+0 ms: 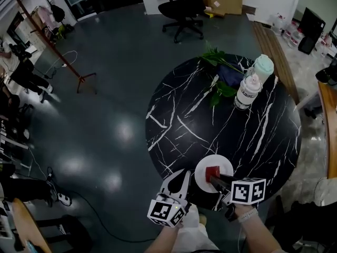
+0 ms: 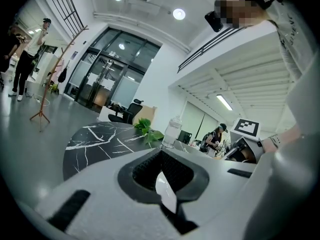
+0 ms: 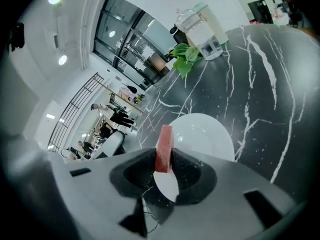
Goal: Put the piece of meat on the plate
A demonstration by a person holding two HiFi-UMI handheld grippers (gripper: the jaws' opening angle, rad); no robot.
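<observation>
A red piece of meat (image 3: 163,148) stands on edge between the pads of my right gripper (image 3: 162,165), which is shut on it. Just beyond it lies the round white plate (image 3: 207,134) on the black marble table (image 3: 260,84). From the head view the meat (image 1: 212,173) hangs over the plate (image 1: 202,175) near the table's front edge, with the right gripper (image 1: 215,179) reaching in from the right. My left gripper (image 1: 184,177) hovers at the plate's left, off the table's rim. Its jaws (image 2: 162,170) look shut with nothing in them.
At the table's far side stand a mint-lidded jar (image 1: 263,67), a clear bottle (image 1: 246,91) and green leaves (image 1: 215,60). An office chair (image 1: 181,9) and a coat rack (image 1: 55,49) stand on the grey floor beyond. People stand at the far left (image 1: 23,73).
</observation>
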